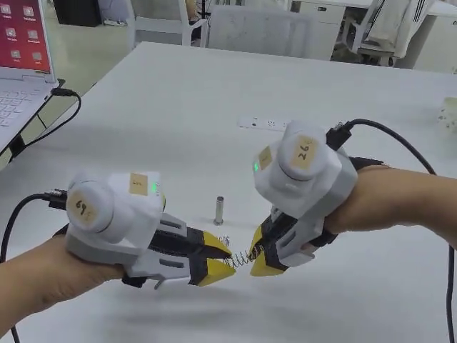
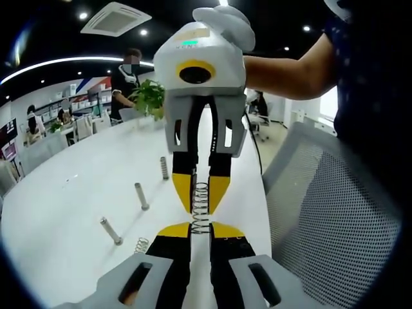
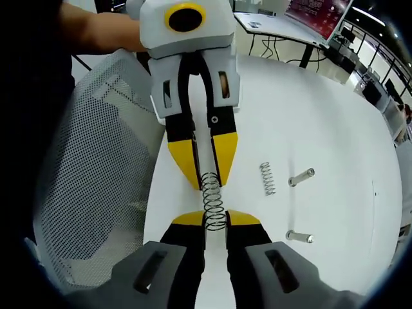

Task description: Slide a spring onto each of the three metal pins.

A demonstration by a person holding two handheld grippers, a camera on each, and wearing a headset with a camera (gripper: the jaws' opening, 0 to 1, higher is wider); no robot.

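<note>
Spring roughly level, axis tip-to-tip; left tongs, right tongs each pinching one end.

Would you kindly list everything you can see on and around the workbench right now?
Table: one, white.
Metal pins: three, silver, upright on the table.
Held spring: one, silver, gripped at both ends.
Loose spring: one, silver, lying on the table near the pins.
Power strip: one, white, mid-table.
Laptop: one, red screen, far left in head view.
Mesh chair: one, grey, beside the table.
Left tool: one, white, yellow-tipped jaws, shut on held spring.
Right tool: one, same colours, shut on its other end.
</note>
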